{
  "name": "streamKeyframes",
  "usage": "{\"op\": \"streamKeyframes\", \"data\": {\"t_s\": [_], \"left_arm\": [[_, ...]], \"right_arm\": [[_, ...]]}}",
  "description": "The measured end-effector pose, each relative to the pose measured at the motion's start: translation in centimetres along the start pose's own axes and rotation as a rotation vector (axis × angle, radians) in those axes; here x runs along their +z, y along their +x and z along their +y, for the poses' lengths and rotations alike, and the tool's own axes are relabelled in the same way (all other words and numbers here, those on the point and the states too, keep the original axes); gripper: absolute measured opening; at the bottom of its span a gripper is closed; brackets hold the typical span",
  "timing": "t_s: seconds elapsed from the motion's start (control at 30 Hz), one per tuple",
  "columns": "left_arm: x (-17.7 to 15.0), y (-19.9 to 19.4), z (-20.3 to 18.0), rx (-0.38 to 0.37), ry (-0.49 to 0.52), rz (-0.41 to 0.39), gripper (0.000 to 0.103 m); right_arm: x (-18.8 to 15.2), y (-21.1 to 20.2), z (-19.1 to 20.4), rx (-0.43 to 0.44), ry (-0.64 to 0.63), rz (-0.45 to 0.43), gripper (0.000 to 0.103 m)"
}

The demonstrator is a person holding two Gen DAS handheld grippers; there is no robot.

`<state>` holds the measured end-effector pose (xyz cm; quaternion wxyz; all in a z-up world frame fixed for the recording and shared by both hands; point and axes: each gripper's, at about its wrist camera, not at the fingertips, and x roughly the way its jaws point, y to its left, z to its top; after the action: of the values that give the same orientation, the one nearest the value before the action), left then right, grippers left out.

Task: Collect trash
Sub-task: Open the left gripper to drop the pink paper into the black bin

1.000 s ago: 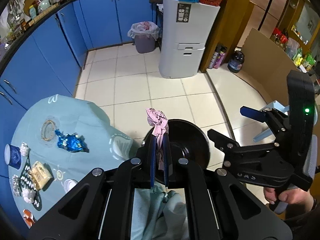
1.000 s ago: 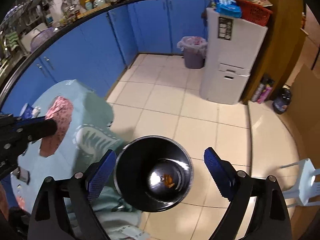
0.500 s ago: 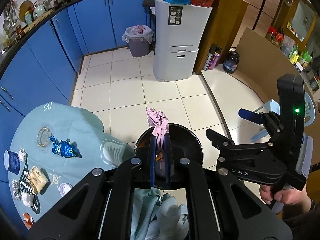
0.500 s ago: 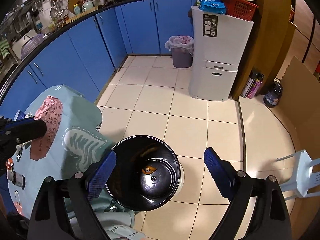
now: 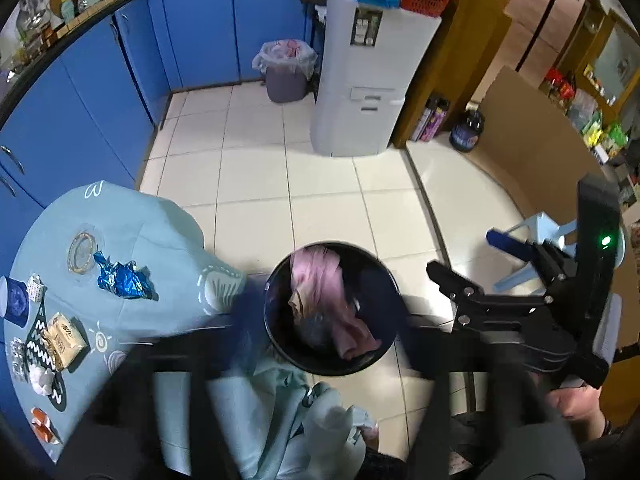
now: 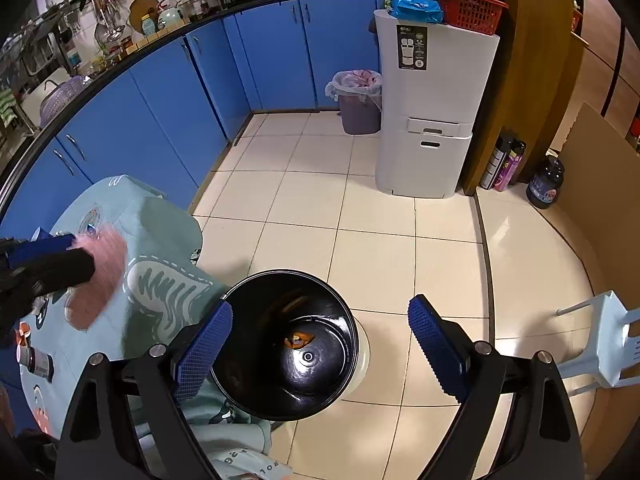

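Pink wrapper let go over the black bin

On the left, the table (image 5: 132,216) under its pale blue cloth holds more trash: a crumpled blue foil wrapper (image 5: 122,278), a tan packet (image 5: 64,336) and small scraps near the edge. The left gripper (image 5: 320,312), blurred, has its jaws opening with nothing pressed between them; the pink wrapper (image 5: 320,280) appears to be dropping free at the mouth of the black bin (image 5: 276,340), which stands on the floor just beside the table. Further right, the right gripper (image 6: 316,344) hangs wide open and empty above the same bin. The light wrapper could catch on the rim and slide to the floor, or snag the hanging cloth.
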<state>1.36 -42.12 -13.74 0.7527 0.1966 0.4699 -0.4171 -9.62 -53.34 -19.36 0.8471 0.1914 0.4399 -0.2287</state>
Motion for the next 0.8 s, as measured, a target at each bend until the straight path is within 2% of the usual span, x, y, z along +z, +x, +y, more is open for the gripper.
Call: {"op": "streamKeyframes", "data": {"t_s": [0.03, 0.1, 0.4, 0.8], "left_arm": [[0.0, -0.9, 0.1, 0.002, -0.008, -0.057, 0.097], [0.1, -1.6, -0.2, 0.026, 0.011, -0.087, 0.097], [0.0, -2.4, 1.6, 0.016, -0.052, -0.094, 0.097], [-2.8, -4.8, 7.1, 0.142, -0.180, -0.112, 0.097]], "right_arm": [[0.0, 0.0, 0.0, 0.000, 0.001, 0.000, 0.087], [-0.1, 0.0, -0.1, -0.003, 0.002, 0.000, 0.087], [0.0, -0.2, 0.6, 0.011, -0.011, -0.001, 0.087], [0.2, -1.6, 6.2, 0.059, -0.131, -0.086, 0.087]]}}
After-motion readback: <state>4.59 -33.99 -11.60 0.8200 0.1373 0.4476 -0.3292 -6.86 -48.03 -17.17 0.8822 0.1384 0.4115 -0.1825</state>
